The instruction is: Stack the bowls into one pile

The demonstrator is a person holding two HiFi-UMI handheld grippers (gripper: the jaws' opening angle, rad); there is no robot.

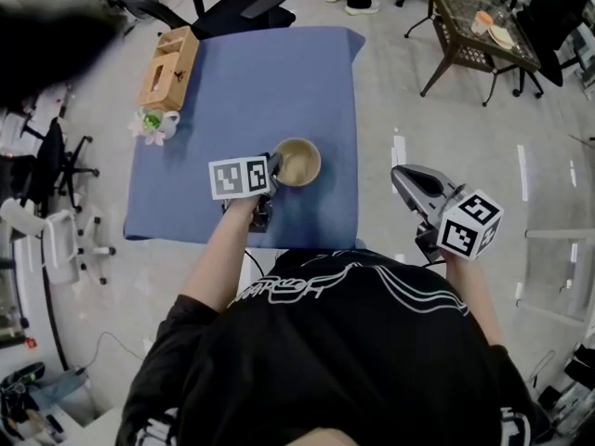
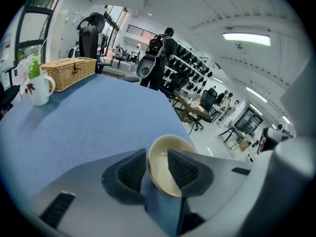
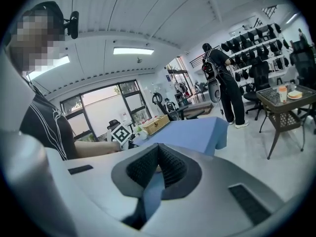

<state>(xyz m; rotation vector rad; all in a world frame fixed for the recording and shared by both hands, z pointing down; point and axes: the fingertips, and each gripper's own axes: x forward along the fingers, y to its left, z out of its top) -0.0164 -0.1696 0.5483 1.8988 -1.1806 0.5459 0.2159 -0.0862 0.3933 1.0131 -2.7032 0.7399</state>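
Bowl (image 1: 297,162): tabletop (image 1: 232,82) near edge, right of centre; stacked count indistinct | left gripper (image 2: 157,158): fingers spread, straddling bowl rim | right gripper (image 3: 158,149): fingers pressed together, empty, beyond tabletop's right edge

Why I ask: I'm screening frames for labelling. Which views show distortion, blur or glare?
Head view: even light, mild bending at the edges, the bowl sharp, a dark blurred smear top left. Left gripper view: strong fisheye, black corners, the ceiling lamp blown out. Right gripper view: same fisheye, windows bright, a mosaic patch top left.
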